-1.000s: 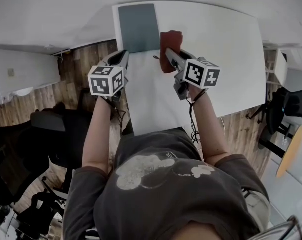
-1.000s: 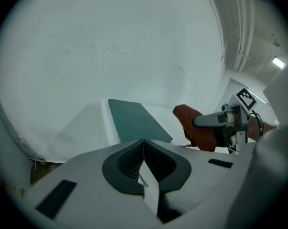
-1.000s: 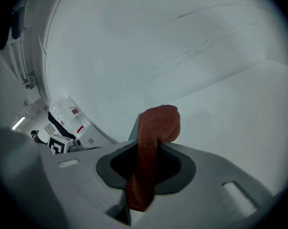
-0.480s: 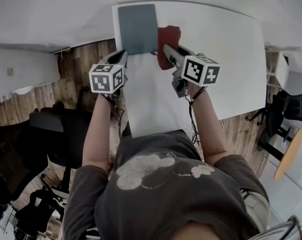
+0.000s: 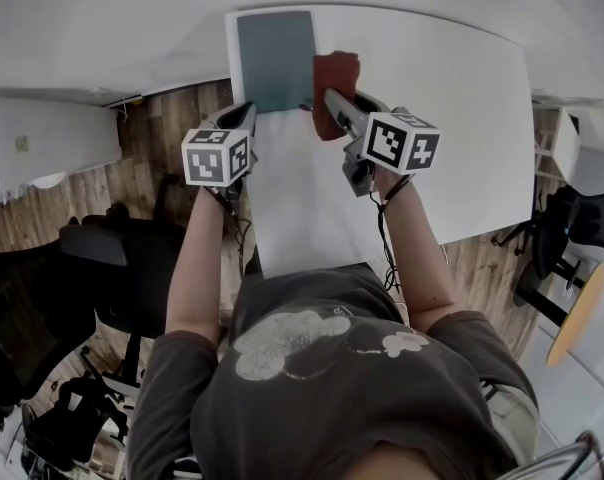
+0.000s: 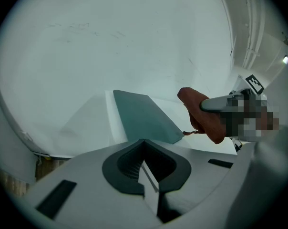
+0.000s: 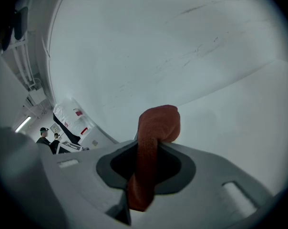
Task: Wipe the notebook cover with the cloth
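A grey-green notebook (image 5: pixel 275 58) lies closed at the far left corner of the white table (image 5: pixel 452 98); in the left gripper view the notebook (image 6: pixel 141 116) is just ahead. My right gripper (image 5: pixel 329 98) is shut on a rust-red cloth (image 5: pixel 334 90), lifted just right of the notebook's near edge. In the right gripper view the cloth (image 7: pixel 151 151) hangs folded between the jaws. My left gripper (image 5: pixel 244 116) is shut and holds nothing, at the table's left edge just short of the notebook. From the left gripper view the cloth (image 6: pixel 203 116) and right gripper (image 6: pixel 225 101) show at right.
White wall lies beyond the table's far edge. Wooden floor (image 5: pixel 172 118) and dark office chairs (image 5: pixel 112 258) lie left of the table. Bare tabletop spreads to the right of the cloth. A round wooden table (image 5: pixel 577 308) stands at far right.
My right gripper has carried the cloth a little farther away and leftward, closer to the notebook's edge. The left gripper has barely shifted.
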Action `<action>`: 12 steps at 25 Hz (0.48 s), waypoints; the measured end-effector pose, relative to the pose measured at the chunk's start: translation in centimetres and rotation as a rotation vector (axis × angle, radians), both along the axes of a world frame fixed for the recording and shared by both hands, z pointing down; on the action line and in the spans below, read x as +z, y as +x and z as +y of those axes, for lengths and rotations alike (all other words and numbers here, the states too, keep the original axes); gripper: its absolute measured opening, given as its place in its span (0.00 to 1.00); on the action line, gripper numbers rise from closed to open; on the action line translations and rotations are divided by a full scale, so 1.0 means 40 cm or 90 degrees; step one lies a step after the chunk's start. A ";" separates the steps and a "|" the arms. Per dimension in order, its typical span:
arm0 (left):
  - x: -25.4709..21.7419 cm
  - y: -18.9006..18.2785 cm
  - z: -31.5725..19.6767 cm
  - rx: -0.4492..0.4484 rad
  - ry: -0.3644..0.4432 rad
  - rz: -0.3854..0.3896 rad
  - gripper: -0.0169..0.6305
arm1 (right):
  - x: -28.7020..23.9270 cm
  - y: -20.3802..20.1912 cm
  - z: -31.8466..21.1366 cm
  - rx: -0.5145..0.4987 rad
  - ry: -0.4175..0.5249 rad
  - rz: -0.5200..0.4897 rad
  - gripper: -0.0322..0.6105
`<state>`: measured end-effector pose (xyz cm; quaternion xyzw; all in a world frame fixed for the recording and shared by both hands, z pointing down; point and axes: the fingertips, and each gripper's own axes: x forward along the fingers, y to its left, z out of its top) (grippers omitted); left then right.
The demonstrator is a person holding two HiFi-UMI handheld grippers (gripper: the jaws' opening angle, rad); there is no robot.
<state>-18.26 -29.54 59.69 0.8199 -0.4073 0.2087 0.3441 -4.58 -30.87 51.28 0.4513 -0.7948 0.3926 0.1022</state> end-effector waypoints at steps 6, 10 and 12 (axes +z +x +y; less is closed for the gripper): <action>0.012 0.004 -0.026 -0.005 -0.017 -0.003 0.02 | -0.004 -0.038 -0.074 -0.029 0.007 -0.003 0.17; 0.011 0.001 -0.023 -0.007 -0.025 0.002 0.02 | -0.011 -0.096 -0.108 -0.064 0.017 -0.006 0.17; 0.010 -0.001 -0.024 -0.009 -0.025 0.006 0.02 | -0.010 -0.126 -0.130 -0.079 0.018 -0.007 0.17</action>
